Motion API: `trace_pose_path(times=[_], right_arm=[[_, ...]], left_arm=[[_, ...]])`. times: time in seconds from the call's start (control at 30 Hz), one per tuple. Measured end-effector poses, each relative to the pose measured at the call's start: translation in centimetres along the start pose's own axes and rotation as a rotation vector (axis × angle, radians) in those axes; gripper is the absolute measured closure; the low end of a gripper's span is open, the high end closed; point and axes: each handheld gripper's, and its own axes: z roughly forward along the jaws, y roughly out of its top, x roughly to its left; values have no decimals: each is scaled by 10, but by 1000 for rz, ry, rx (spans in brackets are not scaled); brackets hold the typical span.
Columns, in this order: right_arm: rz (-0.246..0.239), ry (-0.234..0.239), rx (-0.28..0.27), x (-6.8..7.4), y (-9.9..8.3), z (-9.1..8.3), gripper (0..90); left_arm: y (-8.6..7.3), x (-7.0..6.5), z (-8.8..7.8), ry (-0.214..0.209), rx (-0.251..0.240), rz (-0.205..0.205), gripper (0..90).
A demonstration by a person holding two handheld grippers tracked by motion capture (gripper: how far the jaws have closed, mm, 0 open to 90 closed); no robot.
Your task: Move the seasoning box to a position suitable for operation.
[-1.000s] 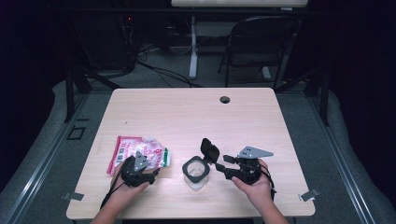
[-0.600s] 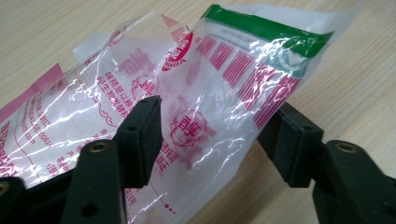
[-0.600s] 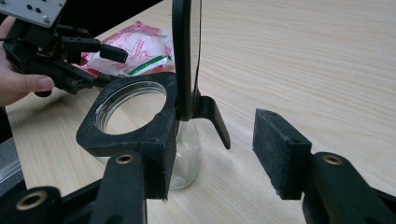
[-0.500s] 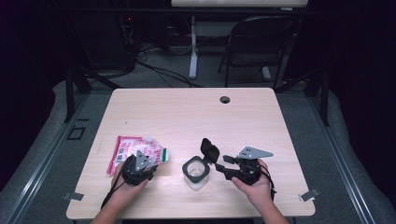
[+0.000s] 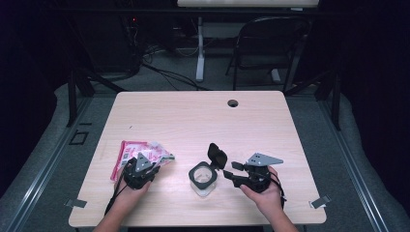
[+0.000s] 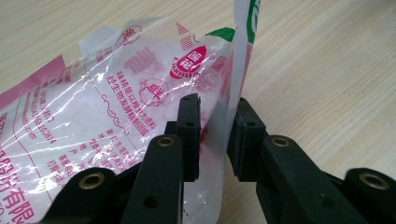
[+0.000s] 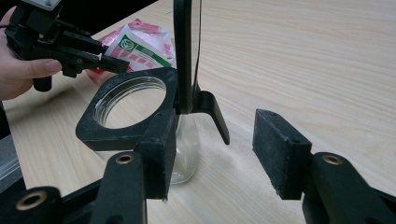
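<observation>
In the left gripper view the two black jaws of the left gripper [image 6: 214, 135] straddle the upturned corner of a pink-and-white printed plastic pouch [image 6: 116, 121]. They have just been closing, and the film now stands between the pads; a sliver of gap shows on the near pad, so the pinch looks close but not yet firm. The pouch's green-edged torn strip rises past the right jaw, which suggests the corner is being gathered so the bag can be lifted and tipped.

The pouch [image 5: 138, 152] lies flat on the counter [image 5: 203, 116] at the person's left, under the left gripper [image 5: 145, 166].

In the right gripper view the right gripper [image 7: 212, 144] has its jaws spread wide. One pad rests against the black square collar of a clear glass jar [image 7: 135, 114]; the other stands apart in open air, so nothing is clamped. The jar's hinged lid [image 7: 187, 56] stands upright, leaving the mouth open toward the pouch, likely to receive its contents. From above, the jar [image 5: 203, 176] sits between the two hands, just beside the right gripper [image 5: 232, 171].
</observation>
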Motion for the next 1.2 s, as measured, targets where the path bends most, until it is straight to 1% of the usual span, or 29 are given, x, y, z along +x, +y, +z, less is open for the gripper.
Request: trace_pose_path(times=[0.07, 0.17, 0.27, 0.3, 0.4, 0.53, 0.63, 0.77, 0.87, 1.0, 1.03, 1.07, 1.2], right_arm=[[3, -4, -2, 0, -1, -1, 498], [3, -8, -2, 0, -2, -3, 498], [9, -11, -4, -1, -3, -5, 498], [10, -12, -7, -1, -3, -5, 498], [8, -18, -7, 0, -5, -7, 498], [11, -23, -13, 0, -6, -10, 498], [17, -32, -17, -1, -8, -12, 498], [18, -35, -20, -1, -9, -15, 498], [21, -41, -20, -1, -10, -16, 499], [19, -44, -14, -1, -11, -18, 499], [20, -45, -15, -1, -11, -18, 499], [20, -45, -15, -1, -11, -18, 499], [20, -45, -17, -1, -11, -18, 500]], left_arm=[[0, 1, 2, 3, 3, 1, 751], [1, 2, 4, -4, 12, -14, 750], [1, 3, 6, 2, 19, -14, 749], [2, 3, 7, -3, 22, -22, 748], [3, 4, 9, -7, 24, -30, 731], [4, 6, 12, -5, 26, -33, 734], [7, 6, 14, -5, 36, -37, 752], [10, 6, 16, 3, 45, -32, 774], [10, 6, 17, 2, 42, -39, 778], [10, 8, 19, -6, 38, -47, 808], [10, 7, 19, -10, 35, -58, 817], [11, 8, 18, -7, 35, -50, 827], [12, 9, 15, -2, 21, -59, 877]])
